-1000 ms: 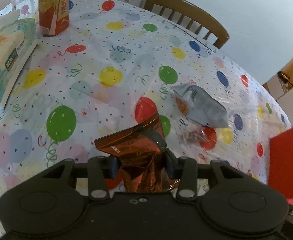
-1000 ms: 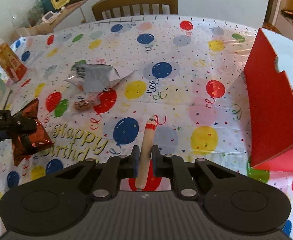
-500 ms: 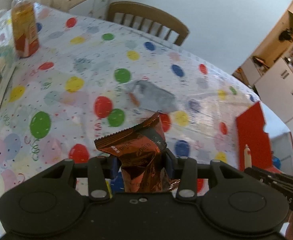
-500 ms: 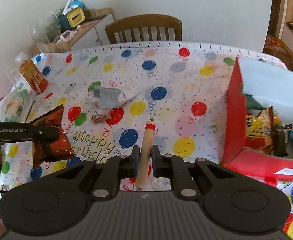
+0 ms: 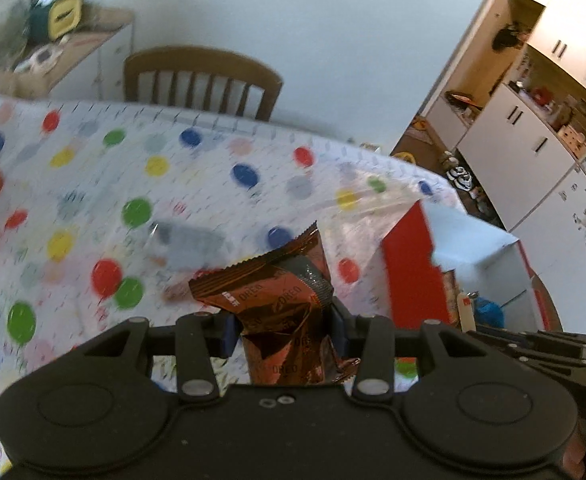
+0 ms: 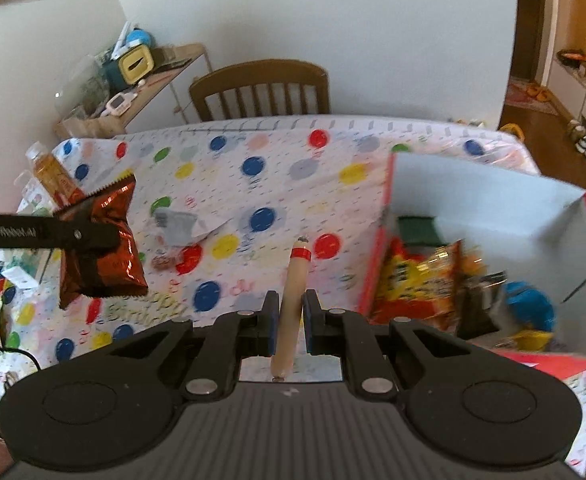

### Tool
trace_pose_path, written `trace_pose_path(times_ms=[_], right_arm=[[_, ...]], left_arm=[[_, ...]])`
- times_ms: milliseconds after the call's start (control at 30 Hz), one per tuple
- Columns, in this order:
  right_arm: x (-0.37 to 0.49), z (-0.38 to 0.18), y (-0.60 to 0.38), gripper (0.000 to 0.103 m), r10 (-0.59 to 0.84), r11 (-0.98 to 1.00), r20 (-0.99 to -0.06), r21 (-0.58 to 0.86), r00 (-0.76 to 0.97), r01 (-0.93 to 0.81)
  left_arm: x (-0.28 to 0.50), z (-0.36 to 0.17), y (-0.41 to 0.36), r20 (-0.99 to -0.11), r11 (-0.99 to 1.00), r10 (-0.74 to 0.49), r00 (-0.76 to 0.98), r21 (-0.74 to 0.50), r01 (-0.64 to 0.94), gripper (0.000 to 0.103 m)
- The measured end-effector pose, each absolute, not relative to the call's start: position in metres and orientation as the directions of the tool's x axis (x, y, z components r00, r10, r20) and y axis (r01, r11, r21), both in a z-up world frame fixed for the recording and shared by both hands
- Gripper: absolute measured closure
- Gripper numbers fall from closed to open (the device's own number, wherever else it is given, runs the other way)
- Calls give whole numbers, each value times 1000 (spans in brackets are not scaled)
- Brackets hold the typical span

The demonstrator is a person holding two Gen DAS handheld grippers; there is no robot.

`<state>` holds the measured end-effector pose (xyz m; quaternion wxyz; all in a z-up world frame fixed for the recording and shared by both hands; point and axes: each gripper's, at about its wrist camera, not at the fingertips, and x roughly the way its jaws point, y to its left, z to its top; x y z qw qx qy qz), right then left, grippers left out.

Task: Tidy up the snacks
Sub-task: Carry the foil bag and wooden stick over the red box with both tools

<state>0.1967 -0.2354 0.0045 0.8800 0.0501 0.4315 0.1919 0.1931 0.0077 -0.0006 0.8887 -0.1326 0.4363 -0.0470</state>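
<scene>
Oreo packet [image 5: 283,312] clamped in left gripper [image 5: 283,326], tilted downward

balloon-print table [image 6: 277,152], red box [image 6: 377,264] (open), grey packet [image 6: 177,222]

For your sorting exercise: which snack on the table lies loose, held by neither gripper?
The grey packet on the balloon tablecloth; the others are clamped or boxed.

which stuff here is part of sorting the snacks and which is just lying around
Job: brown foil Oreo packet in left gripper; beige sausage stick in right gripper; red cardboard box; grey packet on table.
Lying about: orange drink bottle; wooden chair.
</scene>
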Motion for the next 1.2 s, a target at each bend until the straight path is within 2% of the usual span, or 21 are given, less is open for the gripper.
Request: trace_pose_path(times_ms=[267, 567, 900, 1200], right_arm=[[213, 10, -298, 91, 339, 940, -734, 235, 588, -249], [240, -6, -366, 91, 308, 951, -756, 237, 577, -197], [279, -38, -423, 91, 271, 963, -800, 221, 536, -156], [313, -73, -441, 91, 270, 962, -834, 212, 482, -172]], left_arm=[[220, 23, -58, -736, 963, -242, 633, -261, 65, 62], [251, 23, -135, -743, 961, -272, 612, -245, 130, 62], [285, -2, -217, -783, 951, -307, 541, -236, 198, 62], [323, -36, -264, -836, 965, -254, 486, -184, 187, 62]])
